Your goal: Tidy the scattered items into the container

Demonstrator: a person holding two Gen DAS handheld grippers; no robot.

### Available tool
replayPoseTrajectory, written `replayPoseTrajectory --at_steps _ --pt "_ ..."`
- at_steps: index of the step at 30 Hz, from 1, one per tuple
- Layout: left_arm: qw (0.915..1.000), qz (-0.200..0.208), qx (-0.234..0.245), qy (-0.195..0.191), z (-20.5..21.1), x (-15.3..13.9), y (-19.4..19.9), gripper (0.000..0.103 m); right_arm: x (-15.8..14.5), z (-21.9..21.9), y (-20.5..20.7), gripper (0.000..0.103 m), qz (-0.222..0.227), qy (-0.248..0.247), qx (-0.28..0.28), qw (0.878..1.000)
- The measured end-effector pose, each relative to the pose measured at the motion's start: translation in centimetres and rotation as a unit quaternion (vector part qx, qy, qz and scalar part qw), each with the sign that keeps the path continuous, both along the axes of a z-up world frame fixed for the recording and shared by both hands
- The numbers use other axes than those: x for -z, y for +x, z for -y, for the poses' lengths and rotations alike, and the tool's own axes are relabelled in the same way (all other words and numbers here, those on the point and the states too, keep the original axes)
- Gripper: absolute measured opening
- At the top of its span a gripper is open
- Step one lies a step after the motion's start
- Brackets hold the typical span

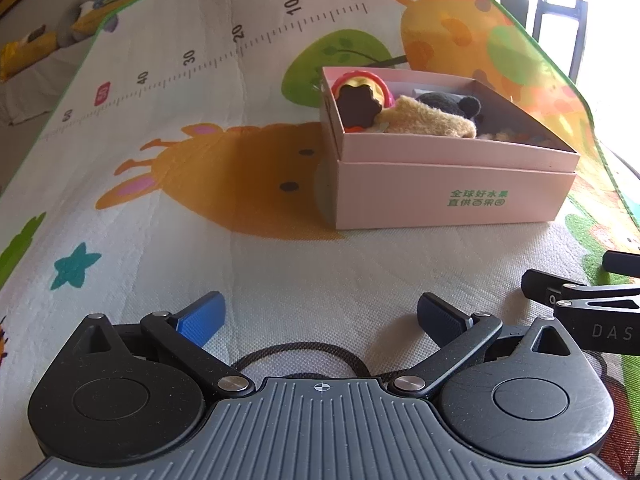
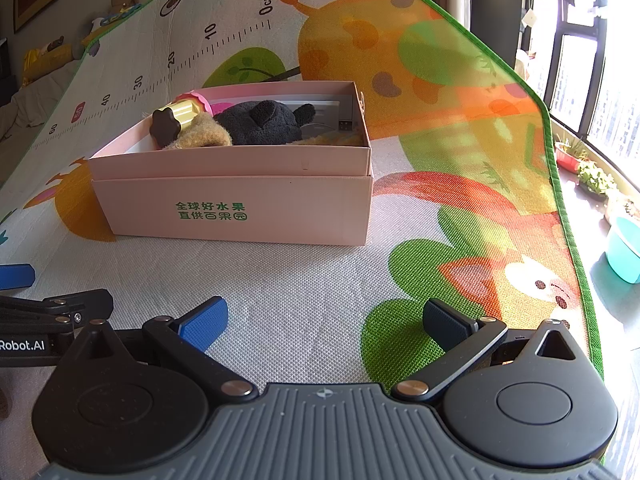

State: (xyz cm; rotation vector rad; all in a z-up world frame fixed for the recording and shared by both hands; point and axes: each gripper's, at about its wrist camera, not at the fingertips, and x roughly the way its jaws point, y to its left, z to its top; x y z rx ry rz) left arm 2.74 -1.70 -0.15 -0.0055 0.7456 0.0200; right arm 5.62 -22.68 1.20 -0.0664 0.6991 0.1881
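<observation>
Left gripper (image 1: pixel 320 318): fingers spread wide, empty, low over play mat (image 1: pixel 280 272). Right gripper (image 2: pixel 325 322): same, spread and empty, just beside left.

Pink box (image 2: pixel 240 208) ahead of both, toward mat's far right corner; lies ahead-right of left gripper, ahead-left of right gripper, roughly equal reach. Long axis runs across both views, printed side facing grippers.

Inside box: black plush (image 2: pixel 264 122), tan plush (image 2: pixel 200 134), gold bottle (image 2: pixel 176 118) with dark cap, cap end tilted toward near-left corner.

No loose items visible on mat near grippers; task probably complete, though mat beyond view unchecked.

A cartoon play mat (image 2: pixel 320 280) with a printed ruler (image 1: pixel 224 56) — potted plants (image 2: pixel 592 172) and a teal tub (image 2: pixel 624 248) by the window (image 2: pixel 592 40).
</observation>
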Motion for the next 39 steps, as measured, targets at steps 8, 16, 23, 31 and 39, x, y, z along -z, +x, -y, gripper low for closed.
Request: replayPoseTrajectory --at_steps 8,16,23,31,39 --pt "1.0000 0.009 -0.001 -0.001 0.02 0.13 -0.16 0.103 -0.01 0.01 0.02 0.103 0.000 0.000 0.000 1.000" --pt "0.9999 0.010 0.000 -0.004 -0.03 0.11 -0.23 0.103 -0.01 0.02 0.03 0.103 0.000 0.000 0.000 1.000" --pt "1.0000 0.007 0.006 0.001 0.06 0.14 -0.19 0.103 0.01 0.01 0.05 0.103 0.000 0.000 0.000 1.000" --pt "1.0000 0.008 0.005 0.000 -0.06 0.16 -0.26 0.103 0.03 -0.01 0.03 0.103 0.000 0.000 0.000 1.000" --pt "1.0000 0.008 0.005 0.000 -0.08 0.14 -0.29 0.103 0.03 -0.03 0.01 0.103 0.000 0.000 0.000 1.000"
